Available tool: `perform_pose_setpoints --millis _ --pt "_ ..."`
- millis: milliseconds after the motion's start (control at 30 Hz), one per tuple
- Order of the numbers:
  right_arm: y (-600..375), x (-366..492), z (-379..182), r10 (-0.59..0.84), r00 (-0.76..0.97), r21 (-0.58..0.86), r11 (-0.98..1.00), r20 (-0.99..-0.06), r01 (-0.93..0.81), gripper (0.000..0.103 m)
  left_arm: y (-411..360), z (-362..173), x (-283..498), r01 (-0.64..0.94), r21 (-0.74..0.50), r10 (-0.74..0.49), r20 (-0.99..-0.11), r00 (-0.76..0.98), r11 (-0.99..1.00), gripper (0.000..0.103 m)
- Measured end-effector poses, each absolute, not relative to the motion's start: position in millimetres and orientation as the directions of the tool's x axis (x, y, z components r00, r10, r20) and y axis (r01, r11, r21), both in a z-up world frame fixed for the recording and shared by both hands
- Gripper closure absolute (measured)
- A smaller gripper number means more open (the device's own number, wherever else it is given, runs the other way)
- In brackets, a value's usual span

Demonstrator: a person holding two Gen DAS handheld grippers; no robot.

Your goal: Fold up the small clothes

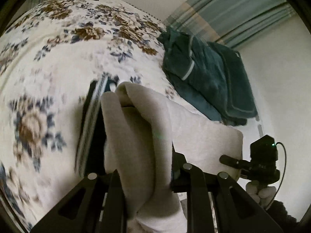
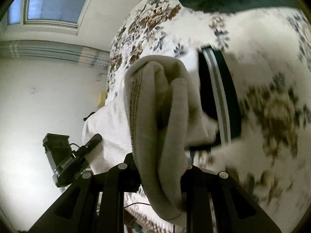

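Observation:
A small beige-grey garment [image 1: 136, 136] is held in the air between both grippers, above the floral bedspread [image 1: 58, 58]. My left gripper [image 1: 134, 116] is shut on one bunched edge of it; cloth wraps over and hides the fingertips. My right gripper [image 2: 171, 104] is shut on the other edge, a hem with dark stitching [image 2: 134, 104], and its fingertips are also hidden in cloth. The garment [image 2: 108, 136] stretches from one gripper to the other. The right gripper's body [image 1: 262, 159] shows in the left wrist view, the left one's [image 2: 64, 155] in the right wrist view.
A pile of dark teal clothes [image 1: 204, 77] lies on the bed near its far edge. A striped curtain [image 1: 233, 15] and a white wall [image 1: 281, 87] stand behind it. A window [image 2: 54, 2] is above. The floral bedspread [image 2: 272, 77] spreads wide below.

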State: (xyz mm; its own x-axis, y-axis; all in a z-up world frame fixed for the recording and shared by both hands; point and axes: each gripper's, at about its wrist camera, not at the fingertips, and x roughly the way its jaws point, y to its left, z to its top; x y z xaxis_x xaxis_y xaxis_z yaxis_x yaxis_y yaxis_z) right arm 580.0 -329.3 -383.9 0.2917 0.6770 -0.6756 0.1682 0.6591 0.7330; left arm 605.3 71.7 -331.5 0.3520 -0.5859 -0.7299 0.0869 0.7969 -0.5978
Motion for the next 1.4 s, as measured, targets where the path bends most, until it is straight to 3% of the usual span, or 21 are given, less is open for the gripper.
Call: perform_pose_setpoints --millis 200,300,400,433,467,533,667,833,1033,1400 --pt "-314.6 641.8 -410.2 0.604 0.219 0.640 0.746 -0.767 0.184 0.080 55.0 -371.3 659.0 0.084 -0.430 -0.436 -0.858 0.273 0.899 0.083" --pt "-305.8 646.0 -413.8 0.542 0.178 0.568 0.806 -0.821 0.168 0.075 60.2 -380.1 661.0 0.064 -0.385 -0.387 -0.878 0.283 0.921 0.068" --pt "-299.4 640.7 -412.1 0.418 0.160 0.441 0.884 -0.894 0.156 0.054 65.3 -375.0 652.9 0.049 -0.299 -0.297 -0.889 0.347 0.953 0.038" --pt "-297.2 638.0 -411.2 0.362 0.156 0.385 0.911 -0.919 0.150 0.047 65.6 -374.9 650.4 0.048 -0.278 -0.277 -0.894 0.353 0.959 0.015" --pt "-294.6 634.5 -410.7 0.300 0.150 0.321 0.936 -0.942 0.146 0.040 66.0 -374.8 647.1 0.050 -0.270 -0.270 -0.894 0.358 0.962 0.007" --pt "-292.2 623.7 -409.2 0.200 0.148 0.222 0.962 -0.969 0.156 0.033 65.2 -375.3 636.5 0.044 -0.217 -0.218 -0.904 0.367 0.975 0.006" --pt "-285.6 597.8 -404.6 0.021 0.159 0.047 0.986 -0.987 0.163 0.003 58.5 -385.6 616.9 0.051 -0.099 -0.111 -0.933 0.342 0.994 0.001" --pt "-272.7 562.4 -387.9 -0.123 0.196 -0.096 0.985 -0.973 0.145 0.003 50.5 -376.3 587.1 0.031 -0.026 -0.035 -0.934 0.355 0.999 0.001" --pt "-265.4 513.4 -338.7 -0.166 0.278 -0.120 0.977 -0.946 0.174 0.002 36.4 -321.0 545.9 -0.027 0.080 0.084 -0.883 0.462 0.996 0.002" --pt "-245.1 391.1 -190.2 -0.270 0.468 -0.192 0.959 -0.842 0.209 0.002 15.3 -193.9 445.1 -0.022 0.028 0.035 -0.801 0.597 0.999 0.002"
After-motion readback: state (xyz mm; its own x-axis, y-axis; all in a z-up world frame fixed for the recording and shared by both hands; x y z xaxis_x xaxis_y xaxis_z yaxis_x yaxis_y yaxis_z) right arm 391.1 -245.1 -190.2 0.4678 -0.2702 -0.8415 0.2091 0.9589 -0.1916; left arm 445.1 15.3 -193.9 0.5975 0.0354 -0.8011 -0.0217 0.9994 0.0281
